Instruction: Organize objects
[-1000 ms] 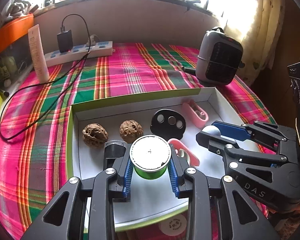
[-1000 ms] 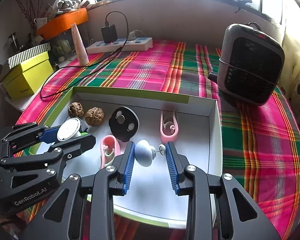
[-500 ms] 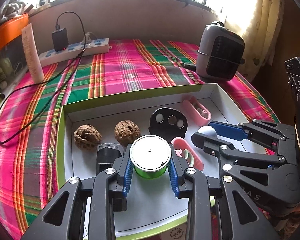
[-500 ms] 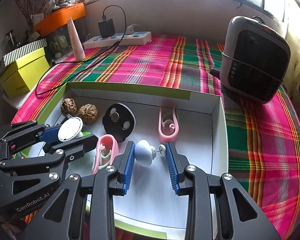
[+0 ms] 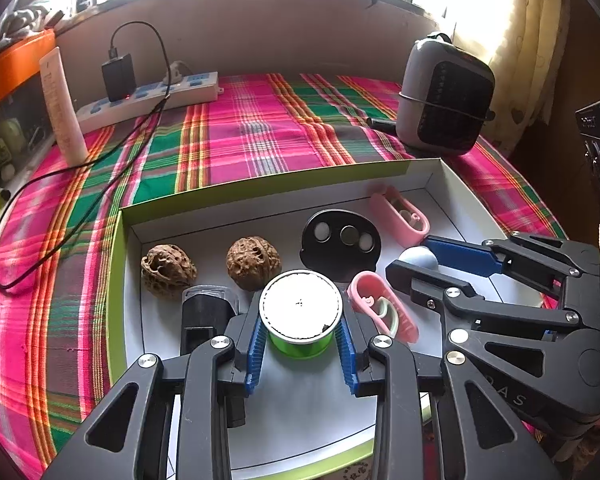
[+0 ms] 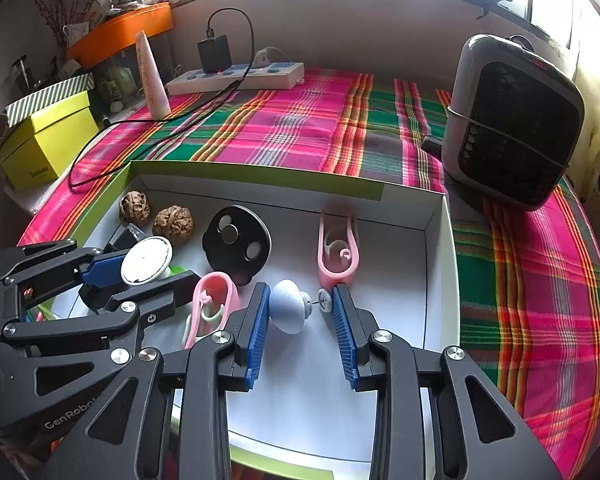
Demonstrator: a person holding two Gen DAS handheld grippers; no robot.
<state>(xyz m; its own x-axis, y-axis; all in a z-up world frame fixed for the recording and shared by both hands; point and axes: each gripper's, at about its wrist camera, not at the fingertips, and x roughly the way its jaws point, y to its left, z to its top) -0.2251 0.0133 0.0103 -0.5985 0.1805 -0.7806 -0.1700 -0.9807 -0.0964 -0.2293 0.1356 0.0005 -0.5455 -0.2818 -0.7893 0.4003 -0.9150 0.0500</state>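
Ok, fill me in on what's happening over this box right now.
A person is sorting small items in a shallow white box with green edges, one handheld gripper in each hand. The left gripper is clamped on a green thread spool with a white top. The right gripper is closed on a pale blue knob with a metal pin. Two brown walnuts, a black disc with round inserts and two pink plastic clips lie loose in the box.

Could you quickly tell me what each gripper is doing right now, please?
Left gripper: closed on the green spool with a white round top.
Right gripper: closed on the pale blue mushroom-shaped knob with a metal pin.
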